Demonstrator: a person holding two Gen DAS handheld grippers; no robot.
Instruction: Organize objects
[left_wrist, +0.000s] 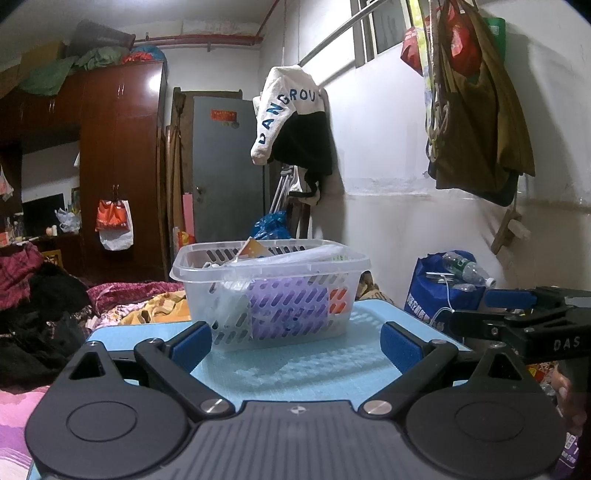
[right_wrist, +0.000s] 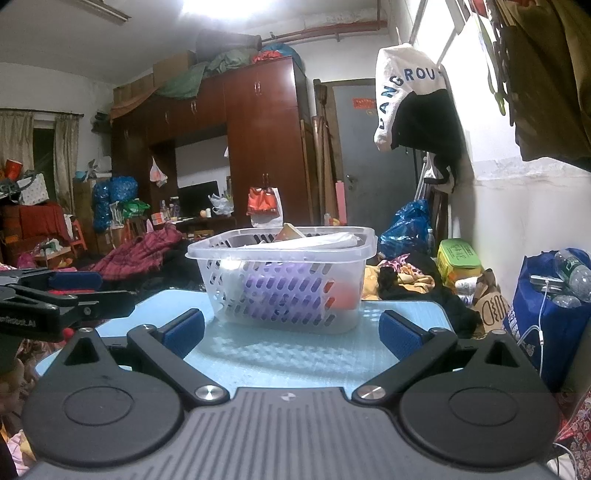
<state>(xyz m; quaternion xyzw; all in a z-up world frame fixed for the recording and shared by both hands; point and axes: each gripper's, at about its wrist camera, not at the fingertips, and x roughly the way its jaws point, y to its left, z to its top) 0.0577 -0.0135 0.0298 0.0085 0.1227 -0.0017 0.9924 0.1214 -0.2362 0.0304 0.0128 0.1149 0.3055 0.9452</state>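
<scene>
1. Both my grippers are empty. My left gripper (left_wrist: 295, 347) has its blue pads spread wide apart with nothing between them, and my right gripper (right_wrist: 293, 334) is spread the same way. Each sits at the near edge of the blue table (left_wrist: 314, 373), pointing at the basket.

2. The clear slotted basket (left_wrist: 271, 291) stands upright at the middle to far part of the table, well clear of both sets of pads. It already holds things: a purple pack (left_wrist: 290, 306) against the near wall, something orange (left_wrist: 338, 301) at its right end, white wrapped pieces on the left, and an orange-edged card or packet (left_wrist: 251, 249) poking above the rim.

3. I judge the sorting to be at or near its end. Beyond the basket I see nothing loose on the tabletop in either view, so little seems left, unless the items are meant to come out again; I cannot tell which.

4. The tabletop is pale blue and ribbed, with light patterned through the basket's slots.

5. The room is crowded: heaped clothes on the bed to the left (left_wrist: 44, 295), a dark red wardrobe (left_wrist: 118, 166) at the far left, a grey door (left_wrist: 225, 170) far behind the basket, a white lettered garment (left_wrist: 288, 107) hanging on the wall, and a blue bag holding bottles (left_wrist: 443, 291) on the right.
</scene>
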